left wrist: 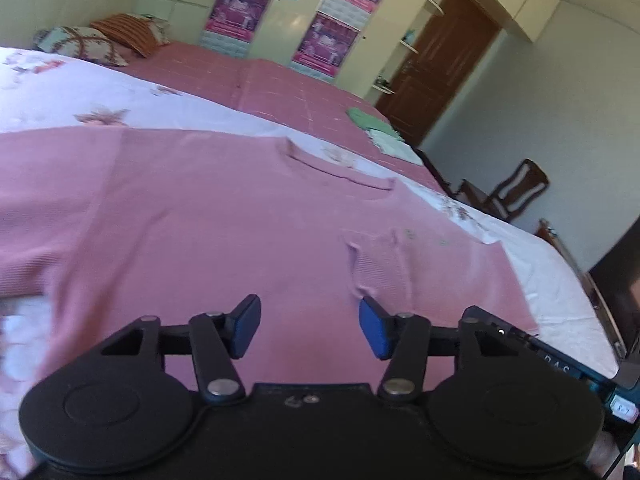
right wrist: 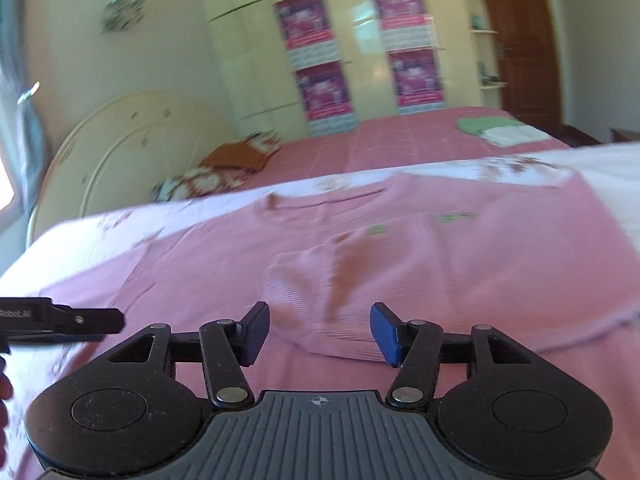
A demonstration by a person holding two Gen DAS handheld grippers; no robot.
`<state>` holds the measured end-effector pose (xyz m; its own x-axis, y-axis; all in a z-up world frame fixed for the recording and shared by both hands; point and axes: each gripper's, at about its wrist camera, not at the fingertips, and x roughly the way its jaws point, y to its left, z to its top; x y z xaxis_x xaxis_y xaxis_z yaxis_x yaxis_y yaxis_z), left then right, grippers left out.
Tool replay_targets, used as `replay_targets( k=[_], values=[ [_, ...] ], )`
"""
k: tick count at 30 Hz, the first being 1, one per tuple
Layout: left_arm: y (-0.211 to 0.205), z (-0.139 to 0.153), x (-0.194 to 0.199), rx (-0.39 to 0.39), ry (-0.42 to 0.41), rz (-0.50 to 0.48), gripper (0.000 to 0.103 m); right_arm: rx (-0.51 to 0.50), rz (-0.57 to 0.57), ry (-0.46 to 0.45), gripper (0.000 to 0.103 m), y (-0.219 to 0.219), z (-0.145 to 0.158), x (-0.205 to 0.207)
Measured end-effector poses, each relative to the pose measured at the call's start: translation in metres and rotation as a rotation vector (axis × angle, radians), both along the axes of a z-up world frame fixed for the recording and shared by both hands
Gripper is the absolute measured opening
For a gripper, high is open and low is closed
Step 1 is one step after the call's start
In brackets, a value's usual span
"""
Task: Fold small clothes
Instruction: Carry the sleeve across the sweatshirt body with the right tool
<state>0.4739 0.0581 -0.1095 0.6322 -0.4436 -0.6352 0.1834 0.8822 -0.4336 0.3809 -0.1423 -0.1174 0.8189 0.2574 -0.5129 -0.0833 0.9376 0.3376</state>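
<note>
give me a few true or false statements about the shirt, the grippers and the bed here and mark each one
1. The pink shirt lies spread on the floral sheet. True.
2. The left gripper is clamped on the shirt's hem. False: its jaws stand apart with only flat fabric showing between them, gripping nothing.
3. The right gripper is open. True.
4. One sleeve is already folded in over the shirt's body. True.
5. The folded green and white clothes sit on top of the pink shirt. False: they lie apart, farther back on the pink bedcover.
6. The pillows lie on the floor. False: they rest on the bed near the headboard.
</note>
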Motion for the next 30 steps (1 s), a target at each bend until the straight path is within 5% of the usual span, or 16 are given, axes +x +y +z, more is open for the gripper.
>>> replay_targets(
  k=[5, 7, 9, 16, 23, 25, 27, 30],
  values=[
    [-0.06, -0.028, 0.041, -0.025, 0.068, -0.084, 0.048, 0.084, -0.163, 0.016, 0.056, -0.061, 0.011, -0.019],
    [-0.076, -0.037, 0.054, -0.006, 0.086, -0.098, 0.036, 0.122, -0.207, 0.03, 0.056, -0.085, 0.014, -0.027],
    [-0.086, -0.039, 0.061, 0.021, 0.077, -0.098, 0.006, 0.172, -0.25, 0.049, 0.056, -0.11, 0.015, -0.037],
    [-0.059, 0.001, 0.048, 0.083, -0.08, -0.06, 0.006, 0.451, -0.395, 0.103, 0.057, -0.194, -0.005, -0.059],
    [-0.043, -0.019, 0.057, 0.098, 0.013, -0.019, 0.007, 0.769, -0.401, 0.127, 0.057, -0.238, -0.026, -0.05],
    [-0.041, -0.022, 0.052, 0.098, 0.009, -0.018, 0.01, 0.806, -0.386, 0.135, 0.057, -0.245, -0.028, -0.044],
    [-0.041, -0.026, 0.051, 0.098, 0.019, -0.008, 0.024, 0.816, -0.389, 0.146, 0.057, -0.252, -0.029, -0.038],
    [-0.037, -0.032, 0.051, 0.086, 0.025, 0.005, 0.02, 0.829, -0.4, 0.157, 0.056, -0.262, -0.032, -0.031]
  ],
)
